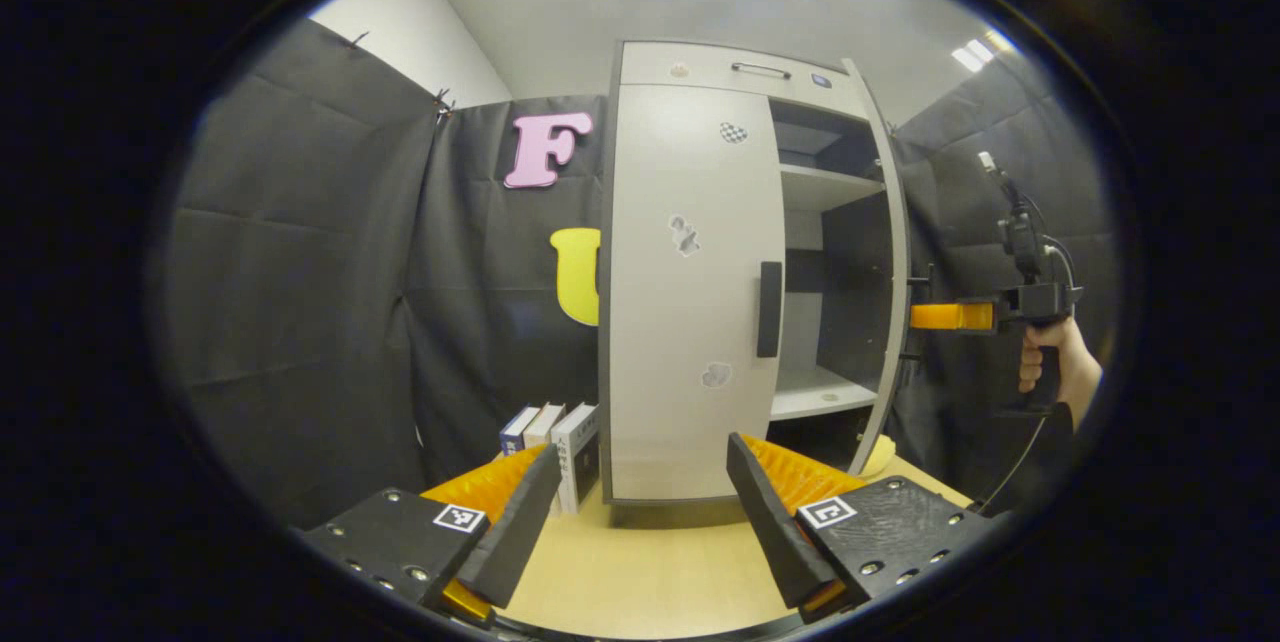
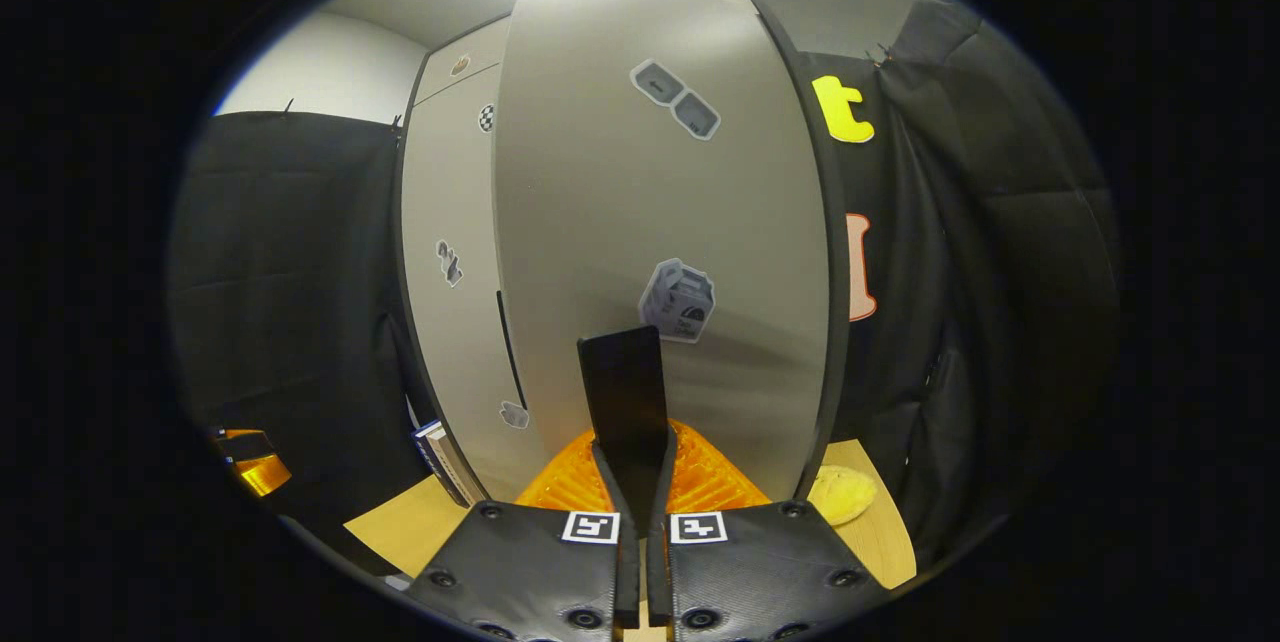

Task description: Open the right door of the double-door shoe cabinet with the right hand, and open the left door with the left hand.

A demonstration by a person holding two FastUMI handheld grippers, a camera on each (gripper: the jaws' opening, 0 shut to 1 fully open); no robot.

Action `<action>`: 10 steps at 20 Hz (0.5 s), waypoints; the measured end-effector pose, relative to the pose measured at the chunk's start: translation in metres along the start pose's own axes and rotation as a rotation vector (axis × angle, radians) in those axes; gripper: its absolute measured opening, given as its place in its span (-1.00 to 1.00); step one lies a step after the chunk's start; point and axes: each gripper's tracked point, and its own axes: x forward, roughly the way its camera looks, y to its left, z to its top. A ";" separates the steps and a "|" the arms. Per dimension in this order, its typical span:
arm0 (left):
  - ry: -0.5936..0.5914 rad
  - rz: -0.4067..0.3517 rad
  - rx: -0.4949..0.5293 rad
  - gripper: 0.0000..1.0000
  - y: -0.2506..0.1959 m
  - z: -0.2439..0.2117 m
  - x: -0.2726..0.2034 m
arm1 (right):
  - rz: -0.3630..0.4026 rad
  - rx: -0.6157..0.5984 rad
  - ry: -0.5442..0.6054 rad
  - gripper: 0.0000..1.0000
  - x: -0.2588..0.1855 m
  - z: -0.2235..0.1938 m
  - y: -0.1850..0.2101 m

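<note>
Shoe cabinet [image 1: 690,272] stands on the table [image 1: 640,562]; right door [image 2: 660,222] swung out, right gripper [image 2: 640,402] pinched on its handle, probably to pull. Left door [image 1: 690,322] flush; left gripper [image 1: 640,512] wide apart, facing its handle [image 1: 769,308], seemingly lined up to grasp it

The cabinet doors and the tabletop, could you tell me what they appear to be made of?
The cabinet doors, the closed left door and the open right door, look like laminated board: smooth pale grey, matte with a soft sheen, dark edges, though painted metal cannot be ruled out. The tabletop looks like light wood or wood-look laminate: pale yellow, even, no clear grain.
</note>
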 end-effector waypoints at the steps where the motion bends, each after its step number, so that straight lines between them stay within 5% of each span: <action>1: 0.002 -0.007 0.001 0.97 -0.003 0.000 0.003 | -0.005 0.003 -0.007 -0.98 -0.004 0.000 -0.002; 10: -0.001 -0.056 0.014 0.95 -0.022 0.002 0.021 | -0.030 0.020 0.000 -0.92 -0.026 0.000 -0.024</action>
